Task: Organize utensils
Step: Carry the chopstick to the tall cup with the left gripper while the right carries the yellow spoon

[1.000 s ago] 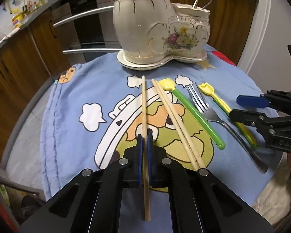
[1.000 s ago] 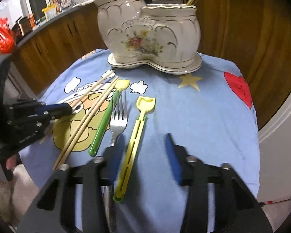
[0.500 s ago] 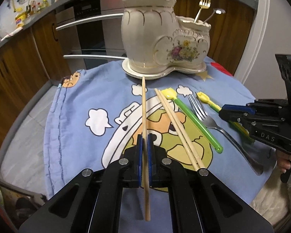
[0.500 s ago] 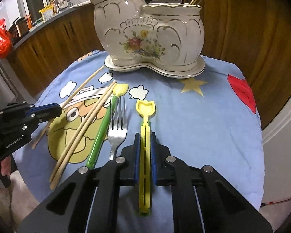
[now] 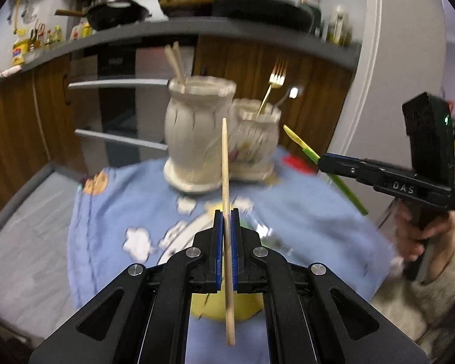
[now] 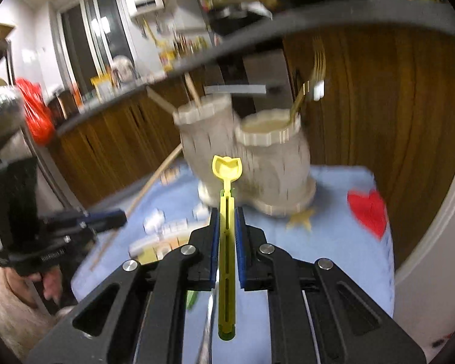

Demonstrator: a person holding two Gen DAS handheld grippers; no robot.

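Observation:
My left gripper (image 5: 226, 212) is shut on a wooden chopstick (image 5: 225, 163) and holds it lifted above the table, pointing at the cream ceramic utensil holder (image 5: 197, 139). My right gripper (image 6: 226, 210) is shut on a yellow plastic utensil (image 6: 226, 176), lifted and aimed at the holder (image 6: 267, 166). The right gripper also shows in the left wrist view (image 5: 324, 159) with the yellow utensil (image 5: 300, 144) sticking out. The left gripper shows in the right wrist view (image 6: 118, 217) with the chopstick (image 6: 154, 179). The holder's tall part has chopsticks (image 5: 174, 60); its low part has a gold fork (image 5: 274, 82) and a spoon (image 5: 291, 94).
The holder stands on a round table with a blue cartoon cloth (image 5: 121, 200). A metal fork (image 6: 207, 324) and a green utensil (image 6: 191, 298) lie on the table under the right gripper. Wooden cabinets (image 5: 12, 127) and a counter stand behind. The view is motion-blurred.
Both grippers have risen from the table, the left with the chopstick and the right with the yellow utensil, and now point at the holder from higher up.

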